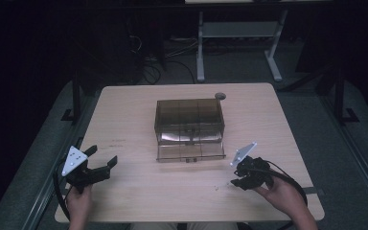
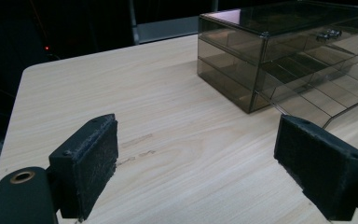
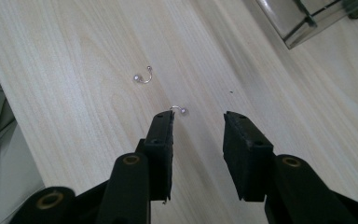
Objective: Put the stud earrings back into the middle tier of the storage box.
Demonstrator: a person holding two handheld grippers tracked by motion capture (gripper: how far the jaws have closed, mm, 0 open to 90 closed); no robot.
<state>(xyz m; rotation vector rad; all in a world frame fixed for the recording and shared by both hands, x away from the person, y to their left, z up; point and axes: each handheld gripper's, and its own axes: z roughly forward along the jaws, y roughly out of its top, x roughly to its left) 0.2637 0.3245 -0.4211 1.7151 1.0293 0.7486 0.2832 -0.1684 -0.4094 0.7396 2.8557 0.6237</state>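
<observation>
Resting at the left of the counter [image 1: 124, 100], the left claw [image 1: 106, 160] gapes wide with nothing between its pads, aimed toward the smoky clear drawer box [image 1: 189, 122] mid-counter, whose lowest drawer [image 1: 190, 152] stands pulled out toward the person. Moving right, the right claw [image 3: 198, 128] hovers over bare wood near the front right edge, about half open and gripping nothing.

Two tiny earrings lie there. The nearer earring [image 3: 179, 110], a thin curved wire with a small bead, sits just at the tip of one pad, at the edge of the gap rather than centred in it; the second earring [image 3: 142, 77] lies a little beyond, apart from both pads.

Such a piece is likely featherlight, stiff but easily bent, and slippery against wood (prone to skitter or flick away when nudged). Best hold, I judge, is across the wire's curve beside the bead, with the pads lowered flush to the counter and closed slowly.
</observation>
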